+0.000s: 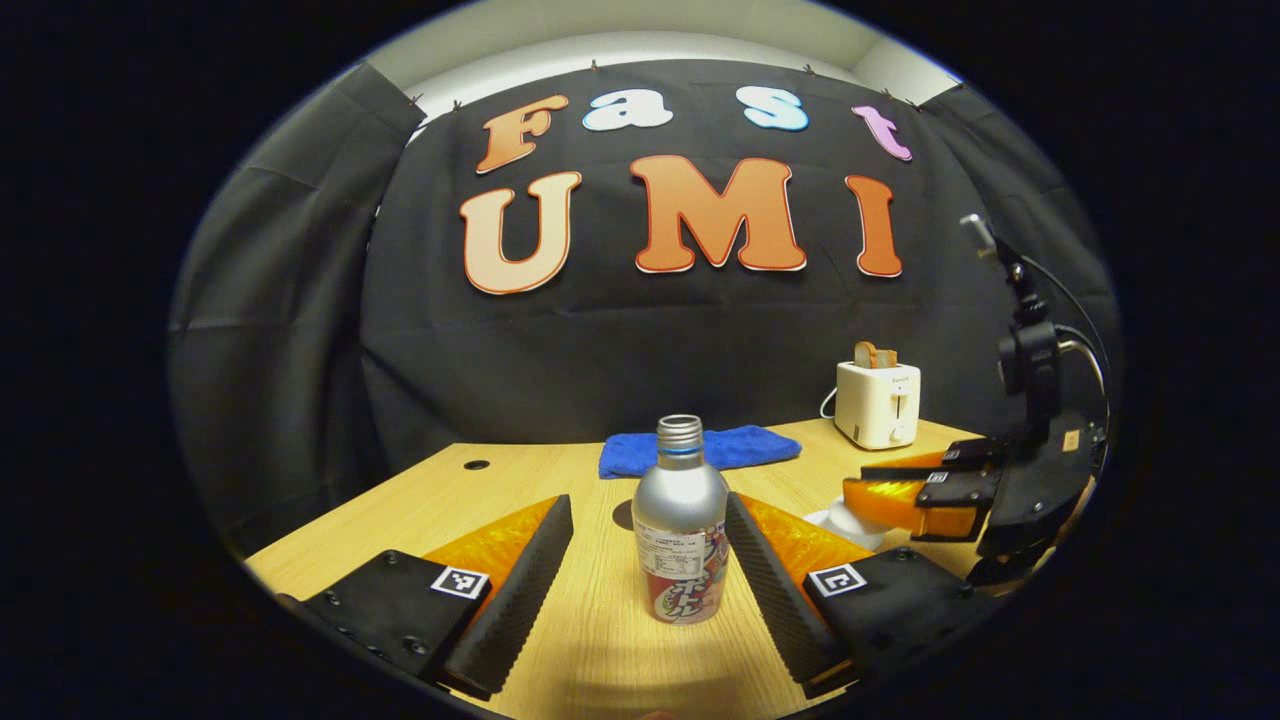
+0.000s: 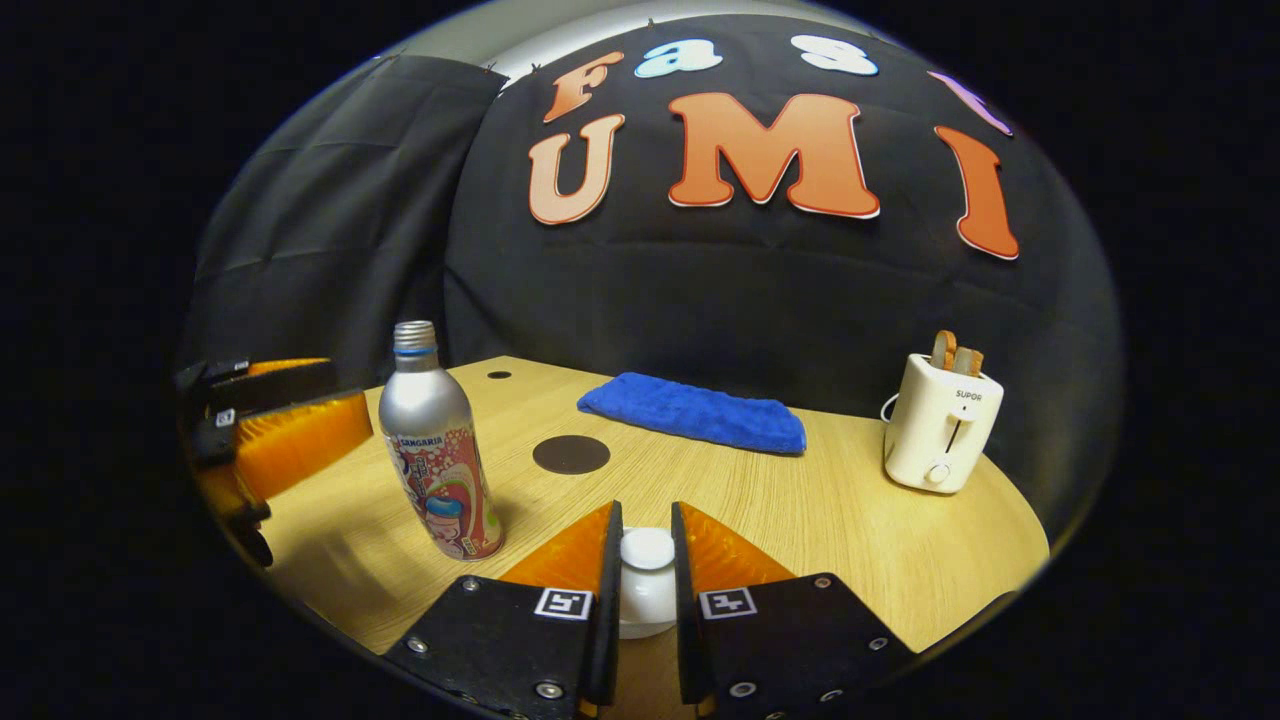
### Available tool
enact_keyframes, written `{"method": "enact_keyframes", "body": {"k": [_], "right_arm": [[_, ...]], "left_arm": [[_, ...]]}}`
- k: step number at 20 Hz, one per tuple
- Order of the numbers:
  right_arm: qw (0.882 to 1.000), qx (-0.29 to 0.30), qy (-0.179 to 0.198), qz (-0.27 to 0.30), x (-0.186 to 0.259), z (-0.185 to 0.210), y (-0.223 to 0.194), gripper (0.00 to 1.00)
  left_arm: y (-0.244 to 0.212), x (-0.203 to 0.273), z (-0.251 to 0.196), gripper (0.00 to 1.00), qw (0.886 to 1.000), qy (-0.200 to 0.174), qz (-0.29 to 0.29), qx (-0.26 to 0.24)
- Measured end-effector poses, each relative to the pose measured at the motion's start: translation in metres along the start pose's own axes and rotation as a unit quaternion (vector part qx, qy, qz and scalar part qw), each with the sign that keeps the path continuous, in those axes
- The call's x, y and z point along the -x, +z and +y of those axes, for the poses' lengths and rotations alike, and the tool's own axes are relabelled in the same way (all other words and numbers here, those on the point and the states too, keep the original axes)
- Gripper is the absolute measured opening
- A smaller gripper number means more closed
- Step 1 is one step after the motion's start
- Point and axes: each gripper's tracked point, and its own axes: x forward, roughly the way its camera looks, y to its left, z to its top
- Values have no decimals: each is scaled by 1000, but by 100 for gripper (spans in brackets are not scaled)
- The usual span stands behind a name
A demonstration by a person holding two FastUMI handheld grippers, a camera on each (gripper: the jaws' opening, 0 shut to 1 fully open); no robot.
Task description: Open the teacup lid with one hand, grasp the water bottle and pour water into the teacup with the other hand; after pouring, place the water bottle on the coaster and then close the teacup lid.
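The water bottle [image 1: 680, 520], silver with a printed label and an uncapped threaded neck, stands upright on the table. It is between the fingers of my left gripper [image 1: 650, 565], which is open with a gap on each side. In the right gripper view the bottle [image 2: 437, 455] stands at the left, with the left gripper [image 2: 285, 420] beside it. My right gripper [image 2: 647, 560] is shut on the knob of the white teacup lid [image 2: 647, 549]; the teacup [image 2: 645, 610] sits below it. The left gripper view has the right gripper [image 1: 905, 495] over the white teacup [image 1: 835, 522]. Whether the lid is lifted I cannot tell.
A dark round coaster [image 2: 571, 454] lies mid-table, partly hidden behind the bottle as the coaster [image 1: 622, 514] in the left gripper view. A folded blue cloth [image 2: 695, 412] lies at the back. A white toaster [image 2: 940, 425] holding bread stands at the back right. The wooden table [image 2: 850, 540] ends near the toaster.
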Motion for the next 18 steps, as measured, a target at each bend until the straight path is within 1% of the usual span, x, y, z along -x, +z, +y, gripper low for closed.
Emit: {"method": "enact_keyframes", "body": {"k": [5,6,7,8,9,11,12,13,16,17,18], "right_arm": [[999,-7,-26,-27,22,-28,20,25],[999,-8,-31,-31,26,-33,23,25],[999,-9,-36,-35,30,-39,25,24],[998,-11,-41,-38,34,-44,28,24],[998,-13,-44,-41,39,-49,30,24],[998,-12,-51,-46,47,-57,33,24],[997,-11,-55,-49,51,-62,35,25],[997,-9,-61,-51,55,-67,37,25],[995,-8,-76,-59,67,-82,41,25],[995,-10,-80,-60,71,-86,42,24],[995,-13,-83,-60,74,-89,41,24]], "left_arm": [[-23,-15,-12,100,999,-13,25,14],[-27,-19,-15,94,999,-16,31,17],[-33,-22,-18,100,999,-20,39,21],[-40,-26,-22,94,998,-25,49,24],[-48,-28,-24,100,998,-26,59,25],[-58,-35,-25,100,997,-27,73,28],[-61,-38,-25,94,996,-27,78,30],[-64,-41,-26,100,996,-25,82,32],[-70,-47,-27,100,995,-22,95,24],[-70,-47,-25,94,995,-19,93,21],[-69,-50,-24,93,995,-17,91,23]]}}
